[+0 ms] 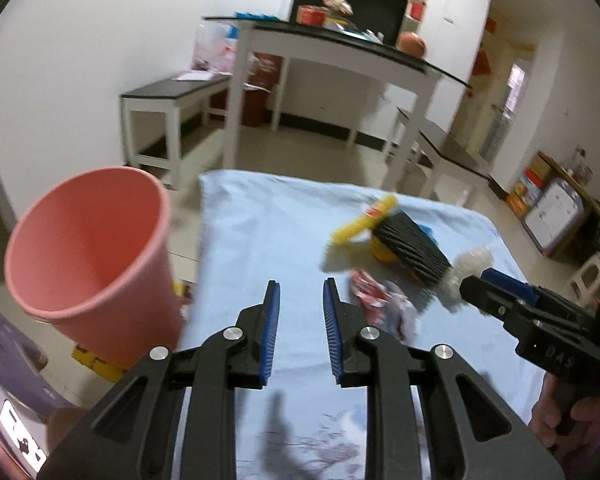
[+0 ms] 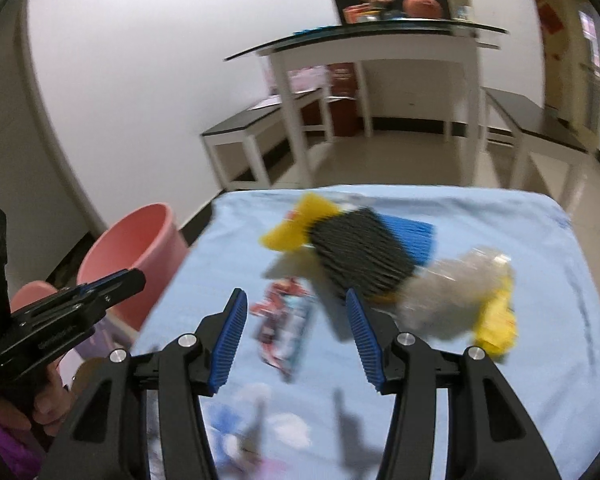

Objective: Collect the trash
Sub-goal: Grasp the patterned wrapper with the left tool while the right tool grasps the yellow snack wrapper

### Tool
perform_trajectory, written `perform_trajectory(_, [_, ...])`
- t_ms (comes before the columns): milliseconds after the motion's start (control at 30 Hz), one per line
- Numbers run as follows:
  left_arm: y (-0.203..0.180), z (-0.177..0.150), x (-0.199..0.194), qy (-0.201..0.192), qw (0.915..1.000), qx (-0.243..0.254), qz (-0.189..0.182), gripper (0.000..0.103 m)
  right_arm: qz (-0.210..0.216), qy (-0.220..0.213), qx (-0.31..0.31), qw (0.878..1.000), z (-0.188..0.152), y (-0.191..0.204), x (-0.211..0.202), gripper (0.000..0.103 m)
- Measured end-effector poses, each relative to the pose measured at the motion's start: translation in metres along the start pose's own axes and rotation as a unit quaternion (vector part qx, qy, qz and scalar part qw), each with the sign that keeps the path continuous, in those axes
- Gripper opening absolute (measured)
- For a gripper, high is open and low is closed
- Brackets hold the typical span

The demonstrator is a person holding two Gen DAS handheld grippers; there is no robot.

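A pile of trash lies on the light blue cloth (image 1: 260, 220) of the table: a black ribbed piece (image 2: 360, 256), yellow wrappers (image 2: 300, 224), a clear crumpled plastic bag (image 2: 456, 288) and a red and white snack wrapper (image 2: 284, 320). The wrapper also shows in the left wrist view (image 1: 376, 300). A pink bin (image 1: 88, 256) stands off the table's left edge. My left gripper (image 1: 300, 300) is open and empty, above the cloth, left of the wrapper. My right gripper (image 2: 296, 320) is open, with the snack wrapper between and beyond its fingers.
A white table with a dark top (image 1: 332, 44) holds boxes and a ball at the back. Low white benches (image 1: 172, 100) stand beside it. A purple stool (image 1: 4, 360) sits by the bin. Boxes (image 1: 548, 200) stand against the right wall.
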State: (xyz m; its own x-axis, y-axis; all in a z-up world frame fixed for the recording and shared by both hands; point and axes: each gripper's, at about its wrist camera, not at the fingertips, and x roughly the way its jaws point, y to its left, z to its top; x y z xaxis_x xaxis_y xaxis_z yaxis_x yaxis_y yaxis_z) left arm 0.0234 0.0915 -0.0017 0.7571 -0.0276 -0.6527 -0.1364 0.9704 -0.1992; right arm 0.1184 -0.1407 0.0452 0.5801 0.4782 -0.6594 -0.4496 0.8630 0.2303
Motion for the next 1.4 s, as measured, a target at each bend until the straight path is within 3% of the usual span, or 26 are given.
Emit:
perform_trajectory(300, [-0.036,-0.001,0.039,0.049,0.9981,0.015,-0.034,0.022,-0.048,-0.007,0.038,0.998,-0.023,-0.053,-0.019,0.051])
perform_trajectory(800, [-0.043,0.004,0.103,0.107,0.9938,-0.026,-0.014,0.022,-0.065,-0.008,0.075,0.995,-0.034,-0.089,-0.026,0.051])
perform_trajectory(900, [-0.041,0.000,0.107,0.113,0.9931,-0.028,-0.012,0.034,-0.067,-0.007,0.081,0.994,-0.035,-0.094,-0.025,0.051])
perform_trajectory(1000, [-0.043,-0.005,0.111,0.120,0.9924,-0.023,-0.006,0.038,-0.067,-0.004,0.088,0.994,-0.037,-0.098,-0.024,0.051])
perform_trajectory(1400, [-0.057,-0.020,0.103,0.084,0.9955,0.026,0.035,0.038,-0.064,0.008,0.119,0.991,-0.037,-0.113,-0.018,0.051])
